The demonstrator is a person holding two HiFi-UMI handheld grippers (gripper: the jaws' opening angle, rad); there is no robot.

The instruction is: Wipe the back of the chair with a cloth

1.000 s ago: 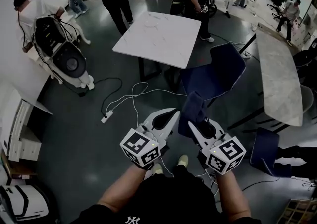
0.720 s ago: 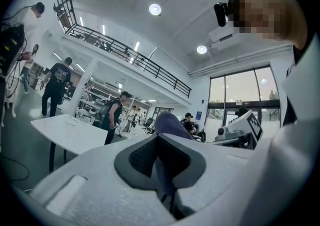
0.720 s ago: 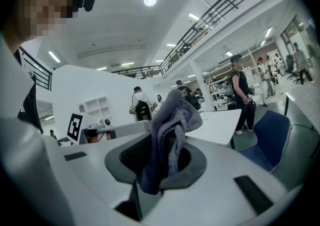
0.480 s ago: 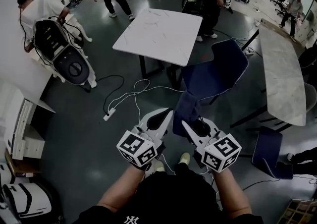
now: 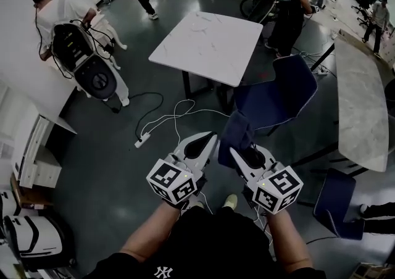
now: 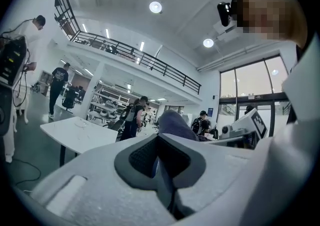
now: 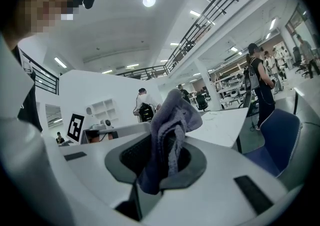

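Note:
A dark blue cloth (image 5: 235, 135) hangs bunched from my right gripper (image 5: 238, 152), which is shut on it. In the right gripper view the cloth (image 7: 170, 120) stands up between the pads of that gripper (image 7: 155, 166). My left gripper (image 5: 208, 138) sits close beside it on the left, its jaws together with nothing between them (image 6: 159, 164); the cloth (image 6: 173, 125) shows just beyond its tip. The blue chair (image 5: 281, 95) stands ahead and to the right, beyond both grippers, its back apart from the cloth. The same chair (image 7: 280, 131) is at the right edge of the right gripper view.
A white square table (image 5: 207, 37) stands ahead, left of the chair. A long grey table (image 5: 361, 99) runs along the right. White cables (image 5: 168, 120) and a power strip (image 5: 141, 143) lie on the floor. A second blue chair (image 5: 334, 201) is at the lower right. Several people stand around the room.
Both grippers and the cloth keep almost the same pose. The people at the far side have walked on, and the head view has drifted slightly.

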